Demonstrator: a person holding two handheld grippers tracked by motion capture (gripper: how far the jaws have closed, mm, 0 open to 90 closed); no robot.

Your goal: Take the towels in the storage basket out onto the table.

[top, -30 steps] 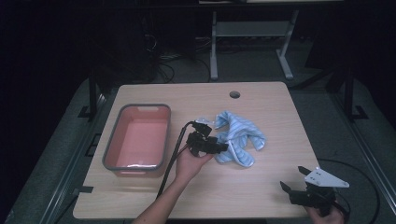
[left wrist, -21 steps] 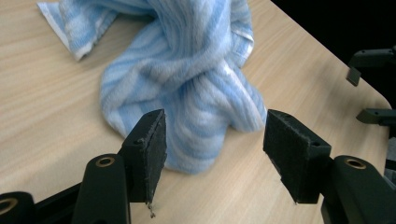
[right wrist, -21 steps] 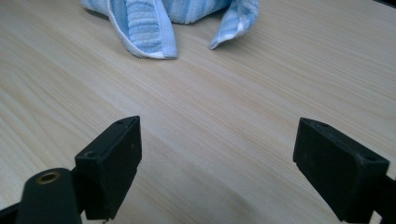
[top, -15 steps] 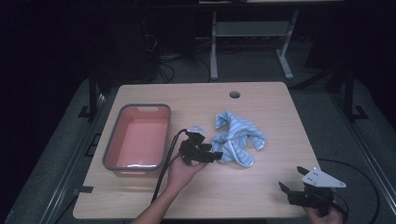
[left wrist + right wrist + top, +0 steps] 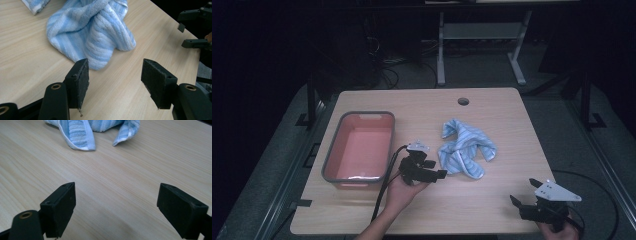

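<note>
A crumpled blue-and-white striped towel (image 5: 464, 150) lies on the wooden table (image 5: 497, 110), right of centre. My left gripper (image 5: 438, 168) sits just left of the towel, open, its jaws pointing toward the cloth without touching it. In the left gripper view the towel (image 5: 92, 32) lies a short way beyond the empty open gripper (image 5: 115, 65). My right gripper (image 5: 522, 190) is at the table's near right corner, open and empty. In the right gripper view the towel (image 5: 82, 132) lies far ahead of that gripper (image 5: 116, 187), with bare wood between.
A pink tub with a grey rim (image 5: 332, 150) stands on the left of the table. The left gripper's black cable (image 5: 384, 190) trails to the near edge. A round cable hole (image 5: 463, 101) sits near the far edge. The right gripper (image 5: 195, 25) appears far off in the left gripper view.
My left gripper has drawn back from the towel's edge toward the near side of the table. The towel and the right gripper have stayed put.
</note>
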